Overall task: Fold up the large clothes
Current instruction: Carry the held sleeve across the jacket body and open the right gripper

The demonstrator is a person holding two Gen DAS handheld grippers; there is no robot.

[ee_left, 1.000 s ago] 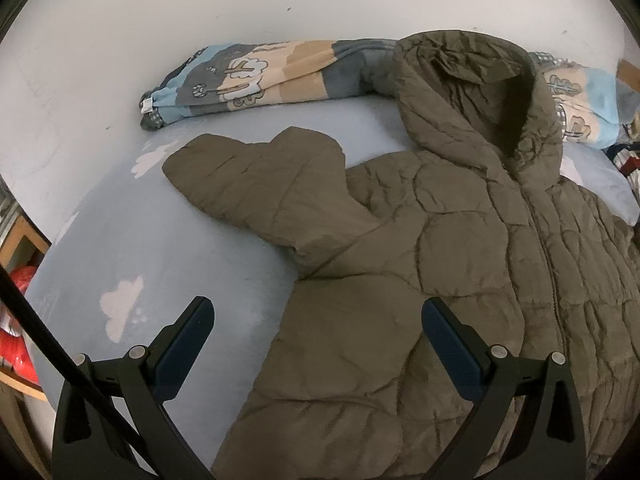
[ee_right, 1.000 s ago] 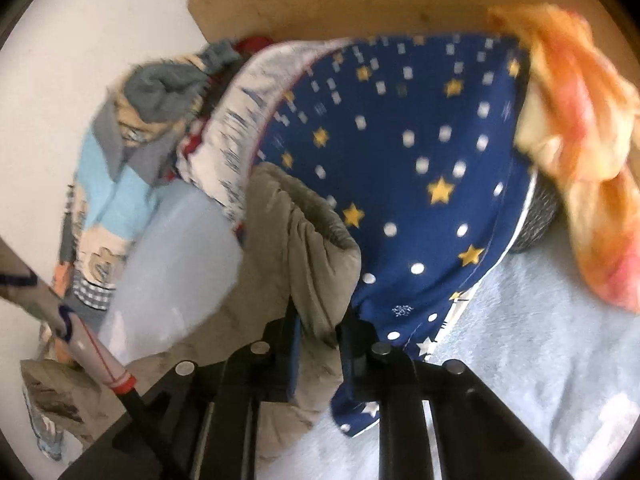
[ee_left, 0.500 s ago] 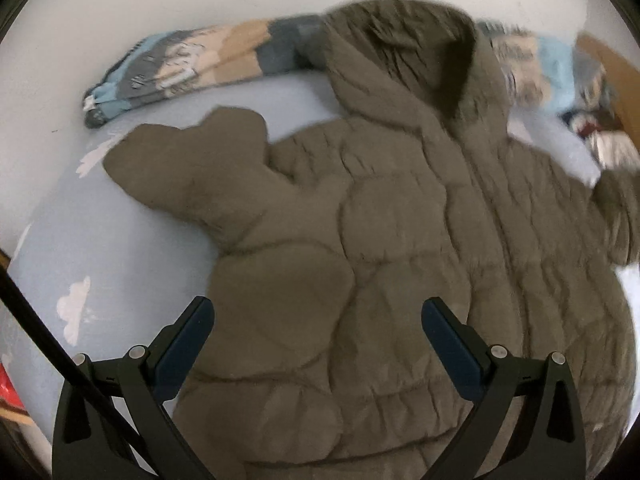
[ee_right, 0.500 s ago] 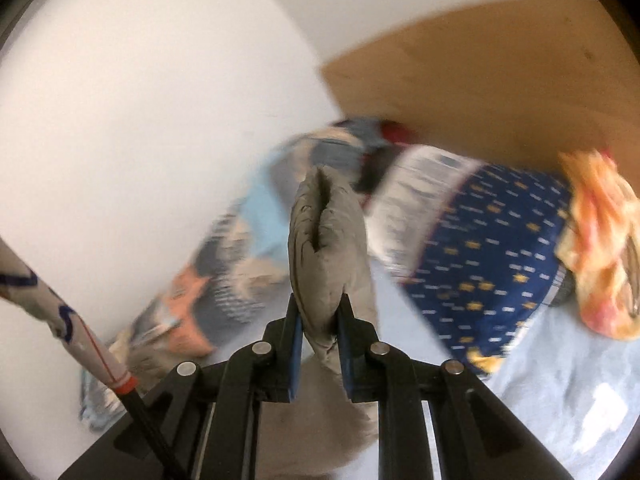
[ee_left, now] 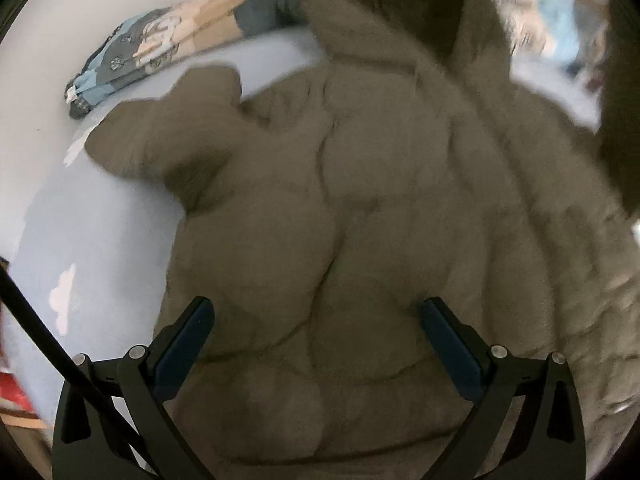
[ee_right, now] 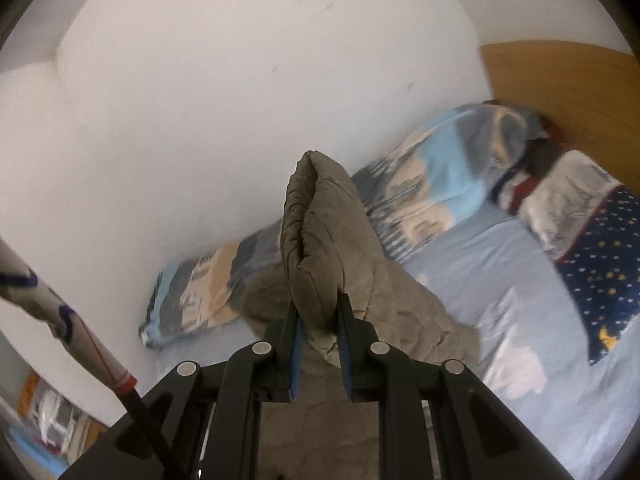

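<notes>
**Right gripper pinching a jacket sleeve, left gripper wide over the body**

Nearest in my left wrist view, the left gripper (ee_left: 316, 320) has its two blue-padded fingers spread wide apart with nothing between them. It hangs above the lower front of the olive quilted jacket (ee_left: 360, 220), which fills most of the view just beyond the fingertips. I cannot tell whether the fingers touch the fabric. The jacket lies front up on the pale blue bedsheet (ee_left: 100, 240), which has white cloud prints. One sleeve (ee_left: 160, 136) sticks out to the left, flat on the sheet. Farther off, the hood (ee_left: 392, 12) rests at the far end near the white wall (ee_left: 120, 0). A rolled patterned blanket (ee_left: 168, 52) lies along the wall to the left of the hood. The view is blurred, most of all at the right edge.

In my right wrist view, the right gripper (ee_right: 318, 320) is closed narrow on a thick fold of the jacket's other sleeve (ee_right: 320, 240), which stands upright past the fingertips. Beyond it the rest of the jacket trails down onto the bedsheet. Farther away the patterned blanket runs along the wall. To the far right a navy star-print quilt (ee_right: 604, 264) sits by a wooden headboard (ee_right: 560, 80).
</notes>
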